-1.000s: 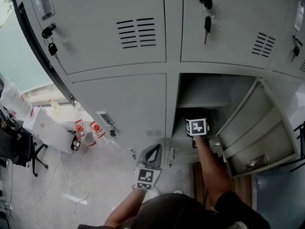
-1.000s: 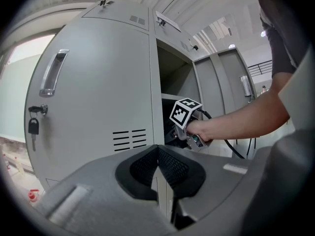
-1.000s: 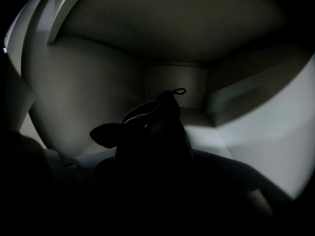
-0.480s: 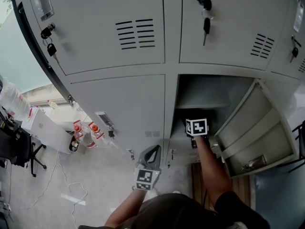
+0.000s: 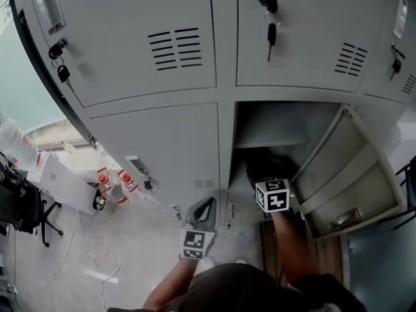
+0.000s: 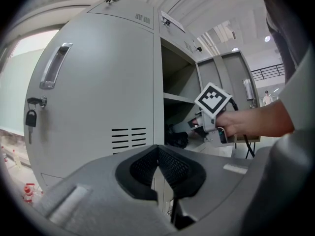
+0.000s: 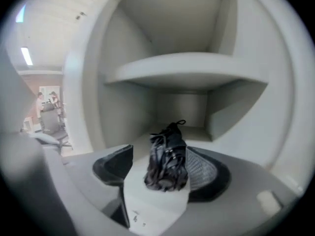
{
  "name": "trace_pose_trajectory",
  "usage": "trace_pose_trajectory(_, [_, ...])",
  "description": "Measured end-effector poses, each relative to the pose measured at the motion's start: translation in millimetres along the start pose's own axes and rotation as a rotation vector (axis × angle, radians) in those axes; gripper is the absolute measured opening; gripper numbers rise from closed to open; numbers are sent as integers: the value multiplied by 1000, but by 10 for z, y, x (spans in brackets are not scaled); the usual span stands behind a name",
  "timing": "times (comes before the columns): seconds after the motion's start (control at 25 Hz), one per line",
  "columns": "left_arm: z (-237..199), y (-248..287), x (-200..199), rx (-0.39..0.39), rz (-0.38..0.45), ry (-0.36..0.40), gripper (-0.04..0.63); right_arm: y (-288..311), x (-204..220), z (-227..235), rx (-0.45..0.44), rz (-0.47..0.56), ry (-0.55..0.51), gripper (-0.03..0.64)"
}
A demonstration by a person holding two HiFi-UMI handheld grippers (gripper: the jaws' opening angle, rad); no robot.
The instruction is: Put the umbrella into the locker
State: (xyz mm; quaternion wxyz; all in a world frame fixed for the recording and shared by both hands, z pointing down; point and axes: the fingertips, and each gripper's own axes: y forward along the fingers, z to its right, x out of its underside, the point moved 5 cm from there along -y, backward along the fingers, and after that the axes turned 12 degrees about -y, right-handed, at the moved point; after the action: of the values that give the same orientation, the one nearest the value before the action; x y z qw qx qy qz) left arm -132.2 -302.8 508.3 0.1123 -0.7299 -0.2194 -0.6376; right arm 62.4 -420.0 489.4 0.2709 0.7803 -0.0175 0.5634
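A folded black umbrella (image 7: 167, 156) lies on the floor of the open lower locker compartment (image 5: 270, 135); it shows dark in the head view (image 5: 259, 166) and in the left gripper view (image 6: 176, 139). My right gripper (image 7: 159, 167) is at the locker mouth (image 5: 266, 182) and is open. Its jaws have just been opening. The umbrella lies in line between them, and neither pad presses on it. My left gripper (image 6: 157, 149) is shut and empty, held low in front of the closed neighbouring door (image 5: 203, 207). The right gripper's marker cube (image 6: 212, 98) shows beside the opening.
The locker door (image 5: 351, 174) stands swung open to the right. A shelf (image 7: 189, 68) spans the compartment above the umbrella. Keys (image 5: 271, 34) hang from the upper doors. Bottles (image 5: 110, 184), a chair (image 5: 26, 207) and a cable (image 5: 97, 259) are on the floor at left.
My right gripper has drawn back out of the locker toward me and risen a little, leaving the umbrella inside. The left gripper has kept still.
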Motion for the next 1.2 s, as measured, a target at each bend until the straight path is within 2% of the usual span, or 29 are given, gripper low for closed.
trace_pose_trajectory(0.16, [25, 25, -31, 10, 7, -2, 3, -355, -24, -148, -25, 51, -17, 324])
trace_pose_trajectory(0.36, [97, 63, -84, 34, 19, -4, 5, -684, 80, -276, -7, 79, -39, 314])
trace_pose_trajectory(0.44, [127, 68, -96, 41, 23, -1, 5, -779, 155, -312, 12, 77, -48, 273])
trace_pose_trajectory(0.64, [184, 78, -115, 51, 27, 11, 4, -966, 220, -344, 71, 100, -37, 117])
trace_pose_trajectory(0.8, [207, 75, -119, 52, 27, 10, 4, -1050, 238, -403, 73, 120, -34, 6])
trace_pose_trajectory(1.2, [253, 0, -134, 47, 35, 6, 4, -1148, 269, -498, 81, 146, -46, 3])
